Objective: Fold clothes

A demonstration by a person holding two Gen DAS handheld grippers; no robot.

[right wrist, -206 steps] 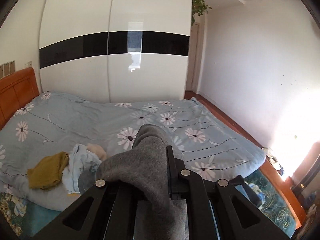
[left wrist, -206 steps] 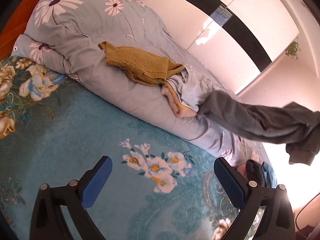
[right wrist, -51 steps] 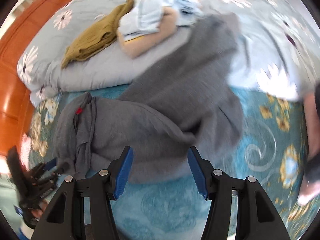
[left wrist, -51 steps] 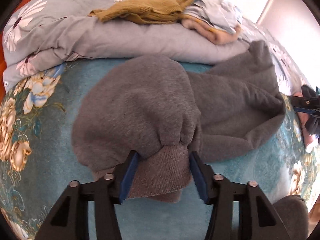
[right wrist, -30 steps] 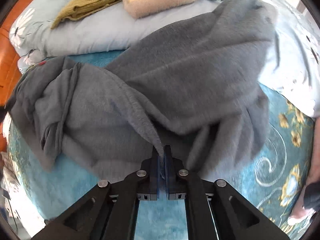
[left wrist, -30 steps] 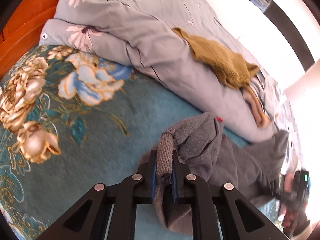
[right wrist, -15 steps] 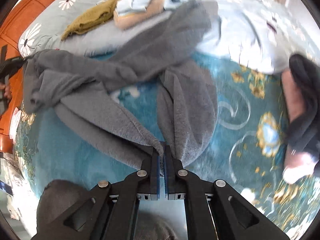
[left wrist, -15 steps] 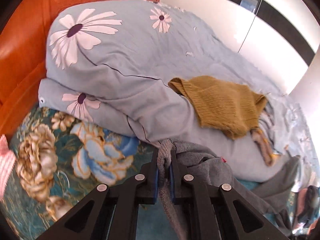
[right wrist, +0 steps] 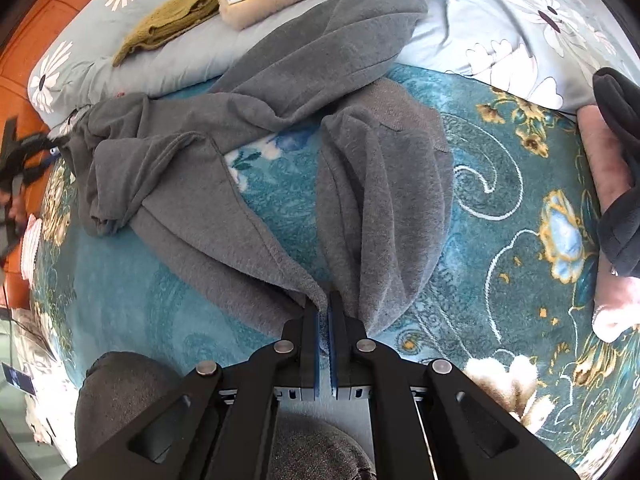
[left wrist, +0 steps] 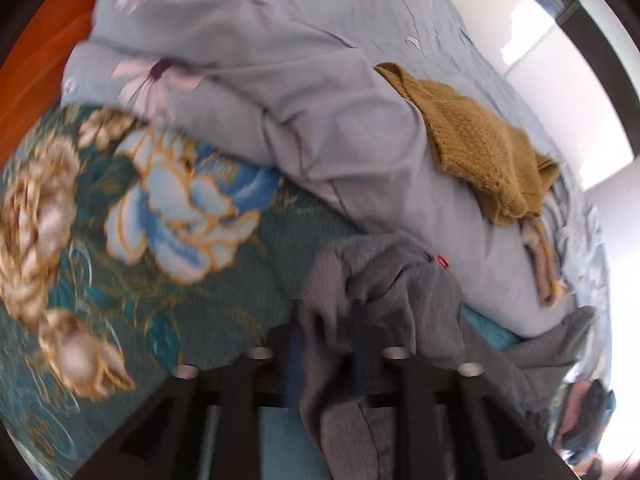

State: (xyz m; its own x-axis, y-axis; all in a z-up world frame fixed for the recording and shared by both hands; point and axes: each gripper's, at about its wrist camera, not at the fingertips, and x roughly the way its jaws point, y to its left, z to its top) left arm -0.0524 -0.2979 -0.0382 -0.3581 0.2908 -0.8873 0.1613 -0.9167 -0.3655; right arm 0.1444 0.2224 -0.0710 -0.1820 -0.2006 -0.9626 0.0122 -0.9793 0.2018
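**A:** Right wrist view first: where is the grey fleece sweatshirt [right wrist: 280, 128]?

**B:** Spread over the teal floral bedspread [right wrist: 500, 208], one part trailing toward twelve o'clock onto the pale blue daisy-print duvet [right wrist: 500, 20]. The right tool [right wrist: 324, 312] has its blue pads pressed together on a hem edge at six o'clock, probably to pull the cloth taut and flat for folding.

**A:** And the left tool [left wrist: 326, 344]?

**B:** Its jaws are opening, with a bunched grey fold between them. I judge it is letting that corner go where it should lie, just beside the duvet's rolled edge.

**A:** Anything unclear?

**B:** The left wrist view is blurred, so I cannot say whether the pads touch the cloth. The mustard knitted jumper [left wrist: 480, 148] at two o'clock covers other garments, and the sweatshirt's shape is lost in folds. Dark cloth at the right view's lower edge is cut off.
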